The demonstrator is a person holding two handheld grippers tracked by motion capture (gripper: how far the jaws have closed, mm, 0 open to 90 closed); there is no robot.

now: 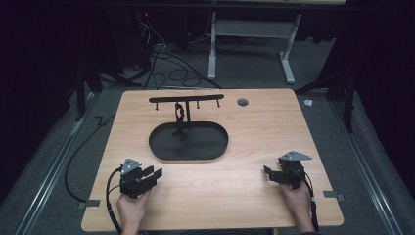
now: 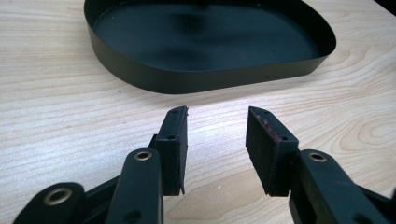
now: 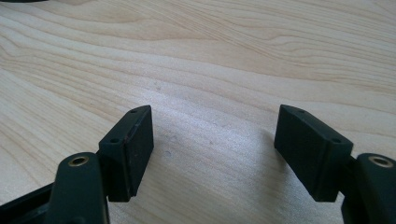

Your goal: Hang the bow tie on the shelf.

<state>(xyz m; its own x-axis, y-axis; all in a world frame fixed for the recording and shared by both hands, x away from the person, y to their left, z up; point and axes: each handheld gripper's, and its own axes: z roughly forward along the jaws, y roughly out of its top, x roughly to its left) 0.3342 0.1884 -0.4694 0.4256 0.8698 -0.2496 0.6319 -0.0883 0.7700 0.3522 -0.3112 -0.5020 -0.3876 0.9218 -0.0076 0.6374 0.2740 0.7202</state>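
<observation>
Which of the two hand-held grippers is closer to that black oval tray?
The left. The left gripper sits just below the tray's near-left rim, fingers aimed at it. The right gripper rests farther off, toward the table's right edge.

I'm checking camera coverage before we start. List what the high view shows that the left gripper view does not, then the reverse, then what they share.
High view alone: the stand's post and hooked crossbar, the right gripper with open jaws, both hands, the floor cables.

Left gripper view alone: a close look at the left gripper, jaws apart with nothing between, and reddish marks on one pad.

Shared: the black oval tray and the wooden table.
</observation>
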